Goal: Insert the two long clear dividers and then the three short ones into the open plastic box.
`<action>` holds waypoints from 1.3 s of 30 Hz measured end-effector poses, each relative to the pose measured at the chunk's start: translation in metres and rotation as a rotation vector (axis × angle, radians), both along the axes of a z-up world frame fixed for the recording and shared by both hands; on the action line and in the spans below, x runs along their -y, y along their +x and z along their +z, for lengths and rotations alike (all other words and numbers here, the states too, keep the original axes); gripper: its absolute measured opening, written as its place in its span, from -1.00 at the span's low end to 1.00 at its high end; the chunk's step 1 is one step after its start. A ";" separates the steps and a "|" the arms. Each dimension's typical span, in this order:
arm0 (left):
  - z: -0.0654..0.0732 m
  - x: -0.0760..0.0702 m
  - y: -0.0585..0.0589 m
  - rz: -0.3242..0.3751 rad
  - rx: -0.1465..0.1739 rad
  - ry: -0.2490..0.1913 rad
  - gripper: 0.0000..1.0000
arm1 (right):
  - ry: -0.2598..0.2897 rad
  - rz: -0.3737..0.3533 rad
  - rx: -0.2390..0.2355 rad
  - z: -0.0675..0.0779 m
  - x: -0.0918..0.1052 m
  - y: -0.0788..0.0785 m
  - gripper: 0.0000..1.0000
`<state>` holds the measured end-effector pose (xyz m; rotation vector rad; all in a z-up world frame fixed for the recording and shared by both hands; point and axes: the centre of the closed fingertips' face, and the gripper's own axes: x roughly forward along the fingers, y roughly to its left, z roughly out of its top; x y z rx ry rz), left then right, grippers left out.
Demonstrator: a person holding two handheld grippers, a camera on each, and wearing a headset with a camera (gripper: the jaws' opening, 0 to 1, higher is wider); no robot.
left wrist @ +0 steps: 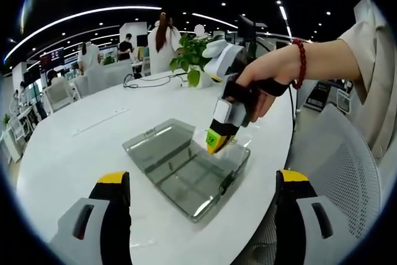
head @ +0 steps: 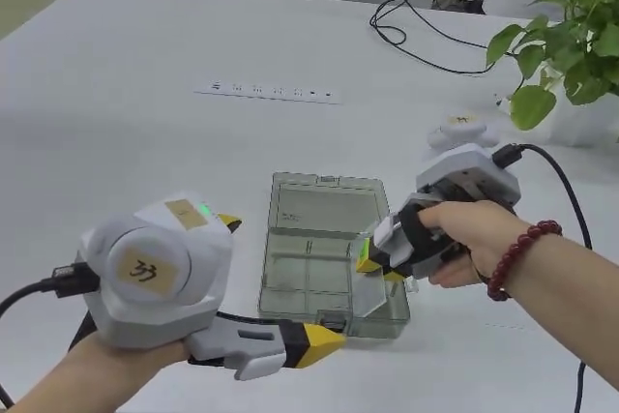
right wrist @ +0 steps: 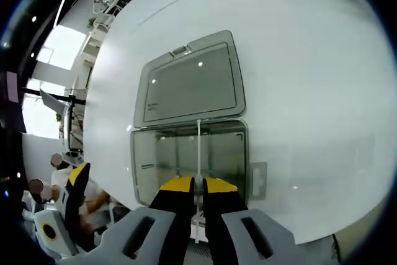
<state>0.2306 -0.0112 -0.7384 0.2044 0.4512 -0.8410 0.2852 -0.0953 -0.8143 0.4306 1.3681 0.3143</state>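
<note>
At a broad white table (head: pixel 135 142), a person is working two hand-held grippers over the open plastic box (head: pixel 319 232), which is lying close to the person with its lid folded back flat behind the tray. The left gripper (head: pixel 275 281) is hanging at the box's near left side, its yellow-tipped jaws spread wide and carrying nothing. The right gripper (head: pixel 372 263) is reaching down over the tray's right end, its jaws clenched on a clear divider (head: pixel 368 297), which is slanting down into that end of the tray; whether its lower edge is already meeting a slot cannot be told. Inside the tray, faint clear lines are running both lengthwise and across, so some dividers appear to be standing in place already, the long ones most likely among them, though the see-through plastic is making an exact count impossible. By that reading the job is looking past its midpoint: the piece in the right gripper, seemingly a short one, is waiting to be seated, and how many short pieces are left after it cannot be told
</note>
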 end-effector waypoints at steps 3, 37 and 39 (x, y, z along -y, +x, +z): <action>0.000 0.000 0.001 0.001 -0.001 -0.001 0.99 | 0.001 0.003 -0.005 0.001 -0.001 -0.001 -0.87; 0.006 -0.010 0.003 0.041 -0.002 -0.038 0.95 | -0.051 0.051 -0.019 0.001 -0.005 -0.009 -0.87; 0.007 -0.010 0.004 0.042 -0.001 -0.038 0.94 | -0.068 0.063 -0.015 0.002 -0.006 -0.010 -0.87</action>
